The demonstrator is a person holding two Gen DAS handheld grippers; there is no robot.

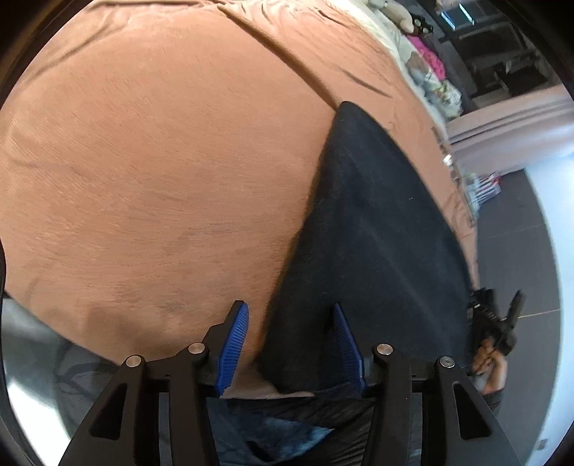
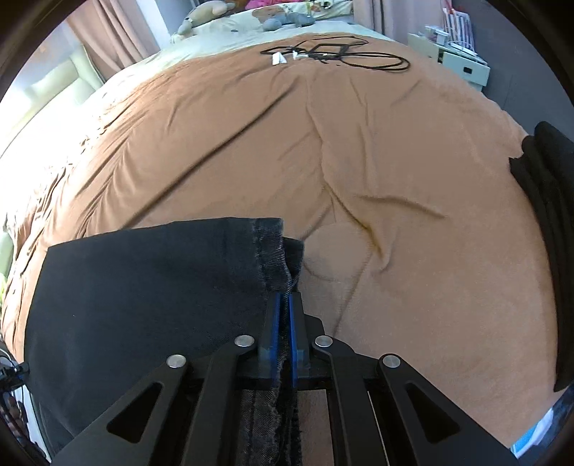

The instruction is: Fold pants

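Note:
The dark pants (image 1: 373,222) lie stretched along the right side of a brown bedspread (image 1: 161,161). My left gripper (image 1: 290,312) is open, its blue pads on either side of the pants' near edge, above the cloth. In the right wrist view the pants (image 2: 143,286) spread to the left, and my right gripper (image 2: 285,297) is shut on their hem edge, holding it just over the bedspread (image 2: 323,150). The other gripper and a hand (image 1: 491,344) show at the far right of the left wrist view.
Black cables and small white items (image 2: 333,53) lie at the far end of the bed. A pile of black clothing (image 2: 549,215) sits at the bed's right edge. Soft toys and pillows (image 2: 272,18) are at the head. A white cabinet (image 2: 459,61) stands beside the bed.

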